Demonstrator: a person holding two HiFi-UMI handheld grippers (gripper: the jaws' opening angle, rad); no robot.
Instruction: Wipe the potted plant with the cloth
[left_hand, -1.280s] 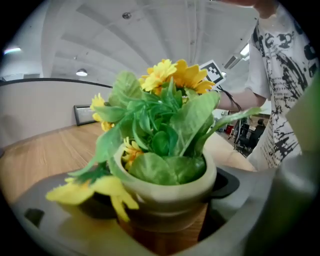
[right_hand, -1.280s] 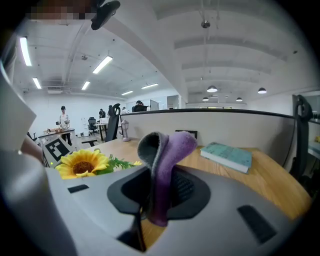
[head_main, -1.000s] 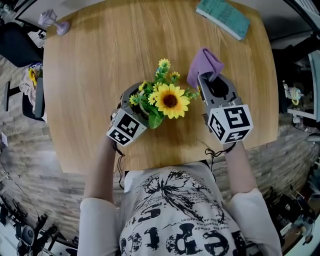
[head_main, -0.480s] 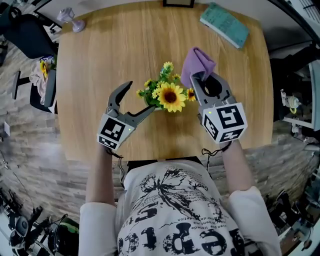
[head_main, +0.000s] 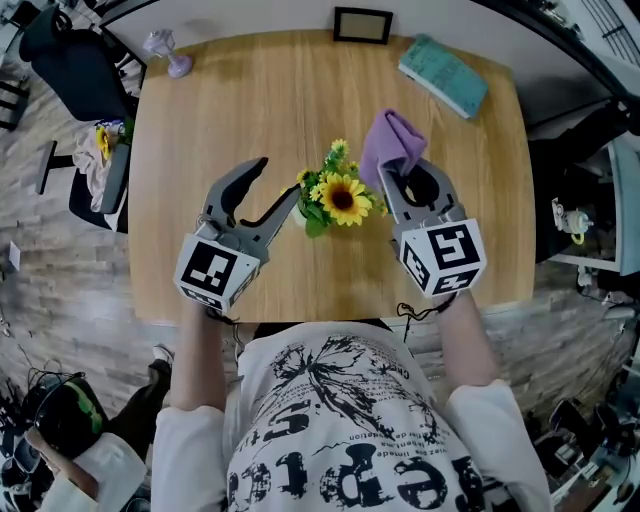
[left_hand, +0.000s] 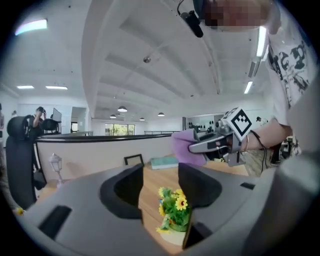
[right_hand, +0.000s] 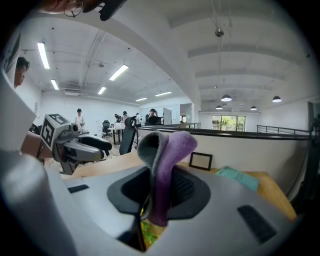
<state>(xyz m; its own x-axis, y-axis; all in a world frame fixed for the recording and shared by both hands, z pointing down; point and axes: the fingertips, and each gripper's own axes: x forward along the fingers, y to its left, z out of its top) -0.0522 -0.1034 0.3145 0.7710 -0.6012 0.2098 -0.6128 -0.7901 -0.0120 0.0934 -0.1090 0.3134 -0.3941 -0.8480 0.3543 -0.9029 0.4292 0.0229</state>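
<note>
Fingers (head_main: 238, 182) of the left gripper (head_main: 281, 176) stand partly apart and have just been closing, with nothing gripped between them. They hang above the wooden table (head_main: 230, 110), just left of the potted sunflower plant (head_main: 338, 197) and clear of it. The plant shows low through their gap. Right of the plant, the right gripper (right_hand: 161, 191) is clamped on the purple cloth (head_main: 392, 148), which sticks up near the blooms. Beyond the plant lie a teal book (head_main: 443, 75) and a small picture frame (head_main: 362, 24).
</note>
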